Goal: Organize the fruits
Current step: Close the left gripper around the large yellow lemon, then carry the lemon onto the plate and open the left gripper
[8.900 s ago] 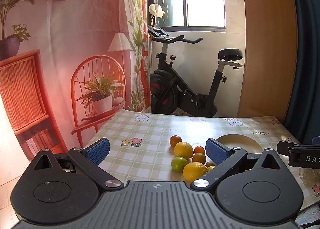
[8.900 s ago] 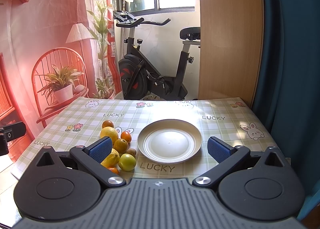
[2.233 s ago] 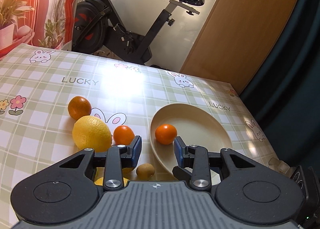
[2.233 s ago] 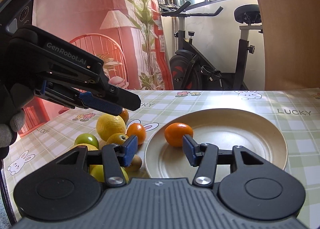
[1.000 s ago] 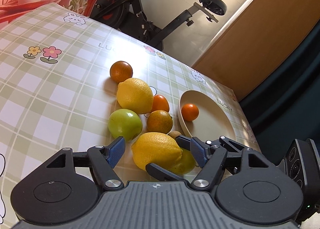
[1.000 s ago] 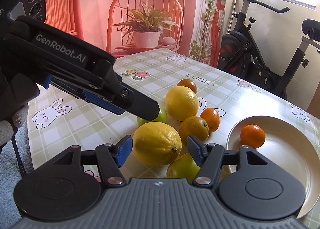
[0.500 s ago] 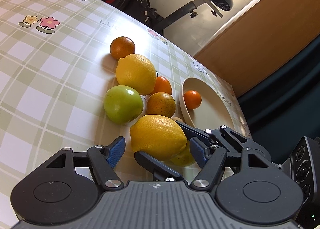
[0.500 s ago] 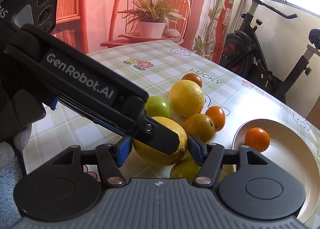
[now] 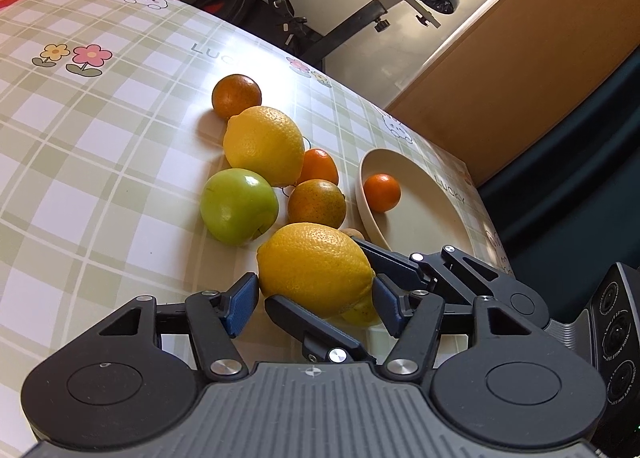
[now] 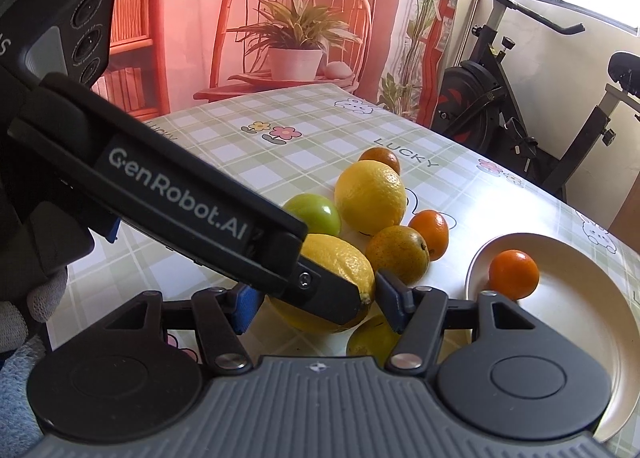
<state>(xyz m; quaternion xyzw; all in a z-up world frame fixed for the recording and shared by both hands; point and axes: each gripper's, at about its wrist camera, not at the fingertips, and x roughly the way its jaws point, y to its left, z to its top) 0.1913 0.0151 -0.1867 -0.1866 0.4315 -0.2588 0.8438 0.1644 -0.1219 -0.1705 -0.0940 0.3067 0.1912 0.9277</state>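
The near lemon [image 9: 316,270] sits on the checked counter [image 9: 80,162] at the near end of the fruit cluster, and both of your grippers bracket it. Your left gripper [image 9: 310,298] is closing on it — right pad touching, left pad just off the peel, not yet clamped. Your right gripper [image 10: 320,300] straddles it part-open; the left gripper's arm hides contact. A yellow-green fruit [image 10: 370,336] underneath is mostly hidden. One small orange [image 9: 382,193] lies in the plate [image 9: 432,218] at right.

Lemon [image 10: 336,258] between two grippers' jaws
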